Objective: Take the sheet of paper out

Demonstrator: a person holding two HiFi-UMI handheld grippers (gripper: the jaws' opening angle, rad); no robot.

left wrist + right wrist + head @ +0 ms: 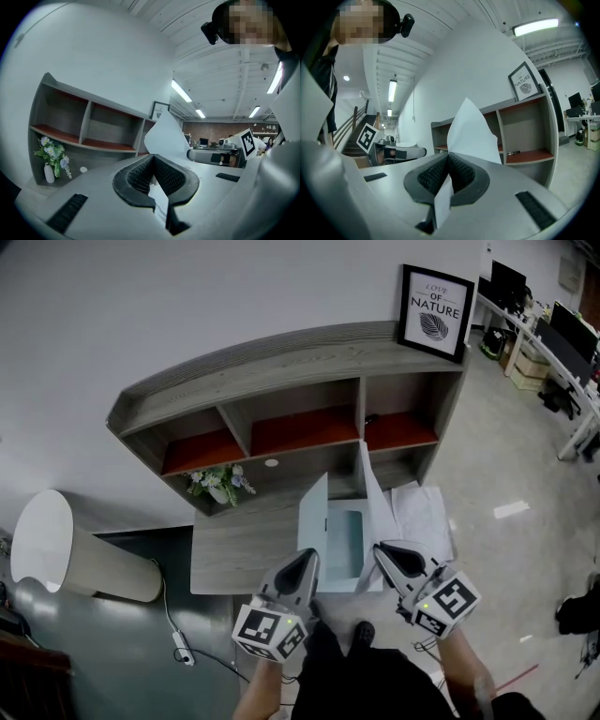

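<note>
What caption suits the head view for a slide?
Left gripper and right gripper each clamp the sheet of paper above the desk.

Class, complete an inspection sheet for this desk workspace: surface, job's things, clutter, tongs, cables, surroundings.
Surface: grey wooden desk under a grey shelf unit with red boards.
Job's things: white paper sheet, both side edges lifted.
Clutter: white vase of flowers; loose white papers at the desk's right.
Tongs: left tongs and right tongs each shut on the sheet's edge.
Cables: white cable with plug on the floor.
Surroundings: black-framed print, white lampshade, office desks with monitors.
</note>
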